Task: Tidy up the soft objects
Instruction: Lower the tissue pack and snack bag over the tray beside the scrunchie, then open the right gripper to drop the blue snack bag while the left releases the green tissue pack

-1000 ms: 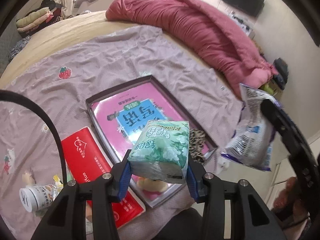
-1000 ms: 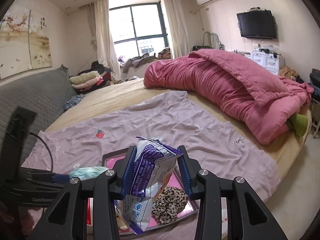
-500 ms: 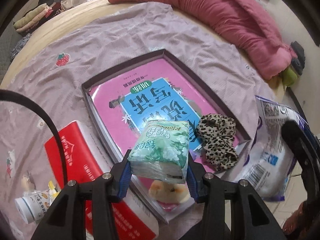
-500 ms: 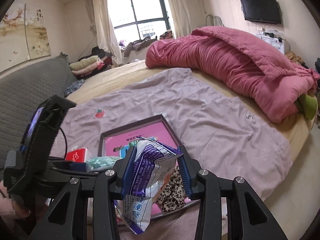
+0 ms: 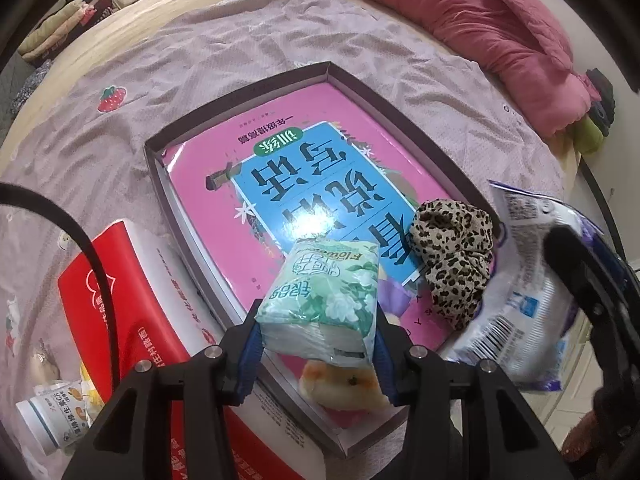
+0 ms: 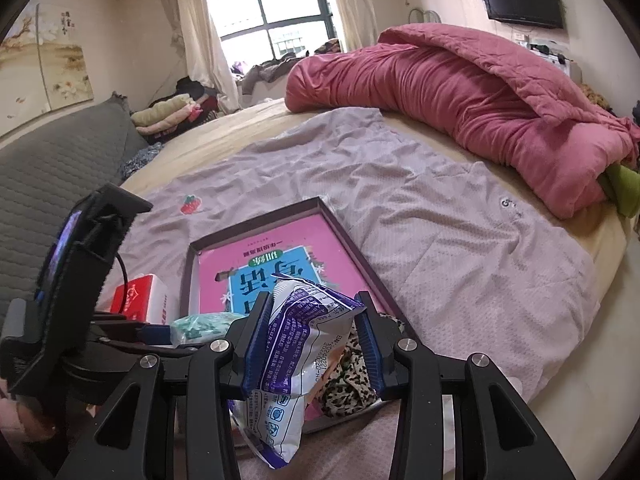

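My left gripper (image 5: 318, 344) is shut on a green tissue pack (image 5: 324, 296) and holds it over the near end of a dark shallow tray (image 5: 256, 92) lined with a pink and blue book. A leopard-print scrunchie (image 5: 454, 248) and a small yellow plush (image 5: 344, 390) lie in the tray. My right gripper (image 6: 310, 344) is shut on a white and purple snack bag (image 6: 298, 356), held above the tray's near right corner. The bag also shows in the left wrist view (image 5: 524, 300).
A red tissue box (image 5: 132, 320) lies left of the tray, with a small white bottle (image 5: 50, 420) beside it. The tray sits on a lilac sheet (image 6: 460, 240) on the bed. A pink quilt (image 6: 460, 88) lies at the far side.
Both grippers have come down and forward over the tray with their loads. The tray looks larger and nearer in both views.
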`<state>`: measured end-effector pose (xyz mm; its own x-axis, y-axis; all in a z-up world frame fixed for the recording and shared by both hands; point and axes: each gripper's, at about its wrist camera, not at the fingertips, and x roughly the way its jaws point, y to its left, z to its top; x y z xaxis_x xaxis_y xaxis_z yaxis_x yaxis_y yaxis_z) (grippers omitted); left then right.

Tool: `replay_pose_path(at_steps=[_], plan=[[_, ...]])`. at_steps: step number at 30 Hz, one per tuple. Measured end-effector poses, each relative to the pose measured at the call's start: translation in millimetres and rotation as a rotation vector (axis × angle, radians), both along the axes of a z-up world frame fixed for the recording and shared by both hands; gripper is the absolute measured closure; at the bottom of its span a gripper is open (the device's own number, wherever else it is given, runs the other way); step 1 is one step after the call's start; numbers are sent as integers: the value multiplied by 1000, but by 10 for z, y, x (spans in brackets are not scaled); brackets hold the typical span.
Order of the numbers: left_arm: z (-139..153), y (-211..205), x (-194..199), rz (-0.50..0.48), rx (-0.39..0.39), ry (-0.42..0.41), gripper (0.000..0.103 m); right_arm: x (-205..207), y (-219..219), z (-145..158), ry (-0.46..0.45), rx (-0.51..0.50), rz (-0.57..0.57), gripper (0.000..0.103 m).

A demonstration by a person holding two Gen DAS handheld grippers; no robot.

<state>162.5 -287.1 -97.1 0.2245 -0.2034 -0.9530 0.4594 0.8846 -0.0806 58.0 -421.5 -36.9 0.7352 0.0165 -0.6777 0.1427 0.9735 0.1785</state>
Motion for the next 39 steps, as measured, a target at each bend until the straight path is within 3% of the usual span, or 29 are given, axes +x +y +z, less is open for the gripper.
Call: replay_pose_path(at_steps=[16,31,39], plan=[[-27,42,-10,-23,-2,17,55,239,158,-524,106,0,63,61],[-41,33,-8,-25,5,16,54,255,194,-619,129,-37,86,57],[-53,25,-11,-34,17,13,54,166,186,-529,109,-111,78,41]])
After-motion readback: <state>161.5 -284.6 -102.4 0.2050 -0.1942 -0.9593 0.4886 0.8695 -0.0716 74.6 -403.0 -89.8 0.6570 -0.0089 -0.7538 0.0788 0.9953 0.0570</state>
